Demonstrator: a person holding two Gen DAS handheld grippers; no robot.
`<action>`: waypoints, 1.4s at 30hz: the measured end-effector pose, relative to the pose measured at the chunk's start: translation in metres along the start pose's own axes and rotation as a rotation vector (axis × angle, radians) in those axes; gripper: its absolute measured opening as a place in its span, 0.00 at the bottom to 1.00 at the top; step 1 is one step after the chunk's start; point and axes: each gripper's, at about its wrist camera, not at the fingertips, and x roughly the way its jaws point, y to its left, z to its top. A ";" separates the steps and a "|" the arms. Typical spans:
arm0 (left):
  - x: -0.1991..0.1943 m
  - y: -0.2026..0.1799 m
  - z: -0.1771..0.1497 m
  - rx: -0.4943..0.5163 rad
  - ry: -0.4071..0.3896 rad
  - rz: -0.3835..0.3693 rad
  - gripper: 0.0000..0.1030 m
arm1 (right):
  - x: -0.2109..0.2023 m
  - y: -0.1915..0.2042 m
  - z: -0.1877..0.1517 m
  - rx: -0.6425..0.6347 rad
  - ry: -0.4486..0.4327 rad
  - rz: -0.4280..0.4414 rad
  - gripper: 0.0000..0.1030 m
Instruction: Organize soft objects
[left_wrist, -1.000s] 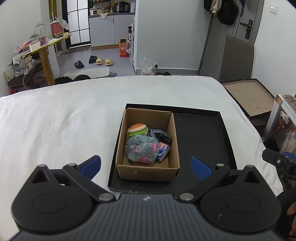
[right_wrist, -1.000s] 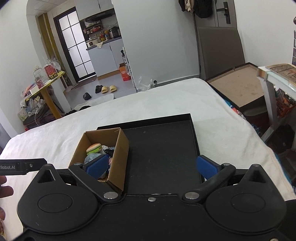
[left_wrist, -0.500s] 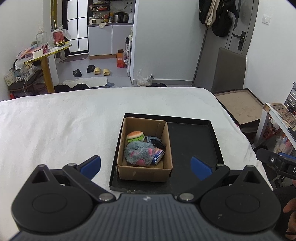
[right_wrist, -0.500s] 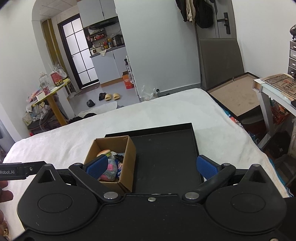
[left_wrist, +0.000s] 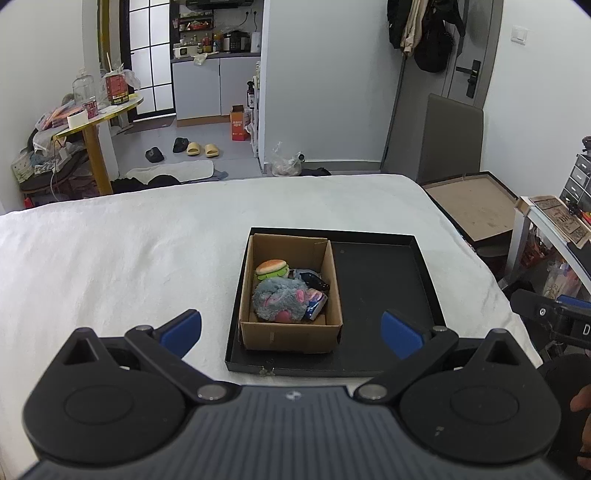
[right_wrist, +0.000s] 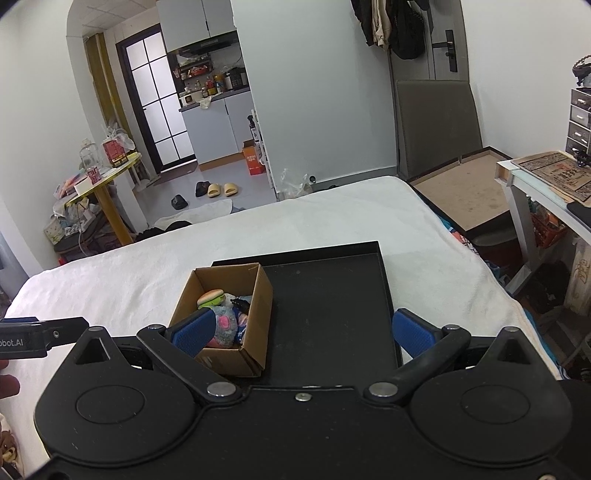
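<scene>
A cardboard box (left_wrist: 291, 334) stands in the left half of a black tray (left_wrist: 380, 280) on a white bed. Inside lie a burger plush (left_wrist: 271, 267), a grey and pink furry plush (left_wrist: 279, 301), a small black item and a blue and white packet. My left gripper (left_wrist: 291, 328) is open and empty, held back from the tray's near edge. My right gripper (right_wrist: 303, 332) is open and empty, above the tray's near edge; the box (right_wrist: 255, 295) and tray (right_wrist: 332, 295) show between its fingers.
The white bed (left_wrist: 129, 258) spreads left of the tray. A framed board (left_wrist: 472, 199) leans at the bed's right side, by a white desk (right_wrist: 546, 184). A yellow round table (left_wrist: 99, 114) with clutter and slippers stand on the floor beyond.
Both grippers have pulled back and up from the box, so box and tray look smaller and farther. Both stay open and empty.
</scene>
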 end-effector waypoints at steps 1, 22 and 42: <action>-0.001 -0.001 0.000 0.004 -0.001 0.000 1.00 | -0.002 0.000 0.000 -0.001 -0.001 0.000 1.00; -0.003 -0.008 -0.007 0.021 0.017 -0.002 1.00 | -0.014 -0.003 -0.004 -0.012 0.008 0.004 1.00; -0.005 -0.007 -0.010 0.020 0.034 0.018 1.00 | -0.011 0.000 -0.009 -0.043 0.027 0.018 1.00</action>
